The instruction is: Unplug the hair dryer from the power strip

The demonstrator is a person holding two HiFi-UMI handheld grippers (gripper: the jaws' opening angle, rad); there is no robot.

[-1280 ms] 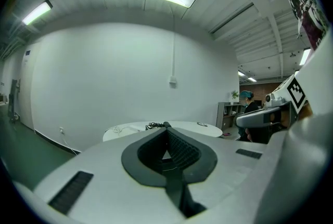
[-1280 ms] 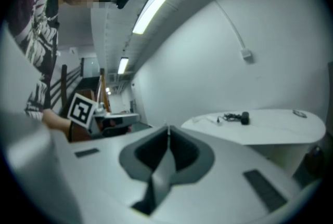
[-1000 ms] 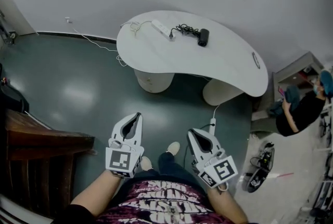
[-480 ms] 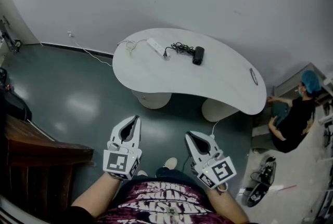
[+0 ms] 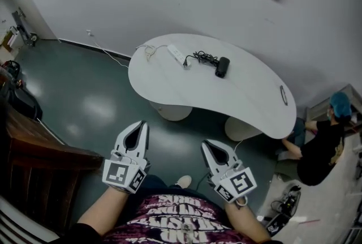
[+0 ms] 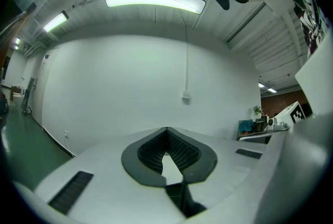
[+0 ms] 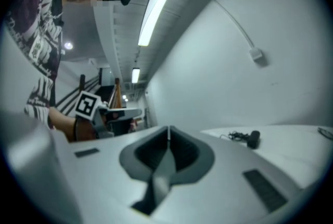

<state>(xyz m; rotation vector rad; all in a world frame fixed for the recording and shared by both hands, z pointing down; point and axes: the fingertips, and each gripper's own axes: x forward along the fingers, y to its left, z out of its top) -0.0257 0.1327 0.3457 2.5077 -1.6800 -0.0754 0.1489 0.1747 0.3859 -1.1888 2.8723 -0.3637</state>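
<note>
In the head view a white curved table (image 5: 249, 102) stands ahead of me. On its far side lie a white power strip (image 5: 176, 55) and a black hair dryer (image 5: 222, 66), with the coiled black cord (image 5: 203, 58) between them. My left gripper (image 5: 142, 123) and right gripper (image 5: 205, 145) hang over the floor, well short of the table, both shut and empty. In the left gripper view the left gripper (image 6: 167, 129) has its tips together. The right gripper (image 7: 169, 127) is the same, with the hair dryer (image 7: 253, 137) far off to its right.
A person in black with a blue cap (image 5: 331, 135) sits on the floor right of the table. Dark wooden furniture (image 5: 34, 172) is at my left. A cable (image 5: 107, 51) runs along the wall's foot. A small ring (image 5: 283, 94) lies on the table's right end.
The head view has swung and the table sits lower in it. Both grippers have shifted with me, the left one a little outward to the left. Both stay shut.
</note>
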